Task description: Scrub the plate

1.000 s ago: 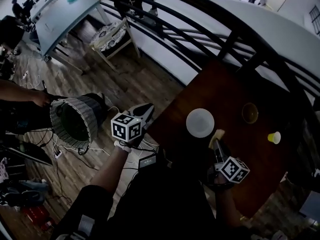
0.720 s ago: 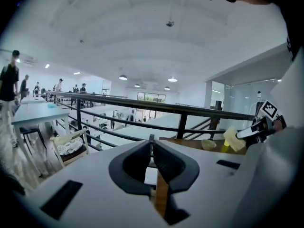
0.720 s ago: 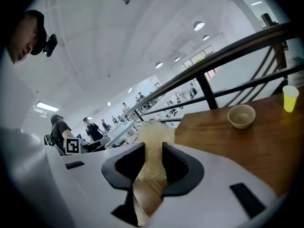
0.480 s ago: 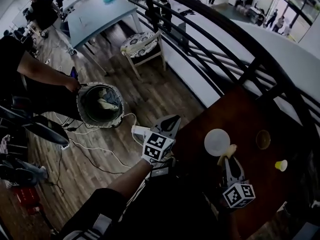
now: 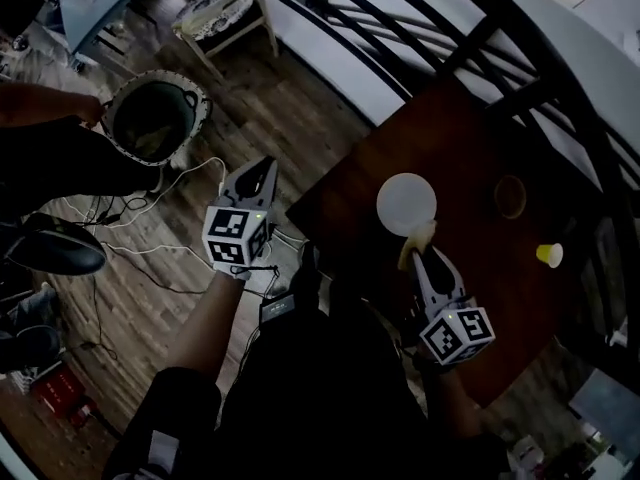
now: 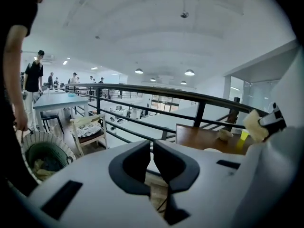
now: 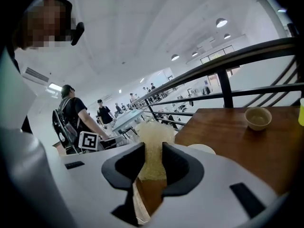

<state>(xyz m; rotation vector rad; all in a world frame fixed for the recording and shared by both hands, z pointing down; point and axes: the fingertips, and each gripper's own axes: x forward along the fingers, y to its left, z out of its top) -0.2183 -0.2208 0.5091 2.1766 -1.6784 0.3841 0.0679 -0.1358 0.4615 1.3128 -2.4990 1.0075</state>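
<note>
View has swung since half a second ago: the woven basket (image 5: 155,118) now sits higher, toward top left. Plate (image 5: 403,200) is round, white and smooth, lying flat on the dark brown wooden table (image 5: 470,158) near its left corner. Right gripper (image 5: 425,253) stays at the plate's near edge, jaws pinching a tan, coarse, foamy sponge (image 5: 417,241). Sponge tip overlaps the rim from above; contact uncertain. Left gripper (image 5: 262,171) is still off the table over the plank floor (image 5: 300,118), jaws pressed nearly together, nothing between. Small round bowl (image 5: 510,196) and yellow cup (image 5: 548,255) sit well right of the plate.
</note>
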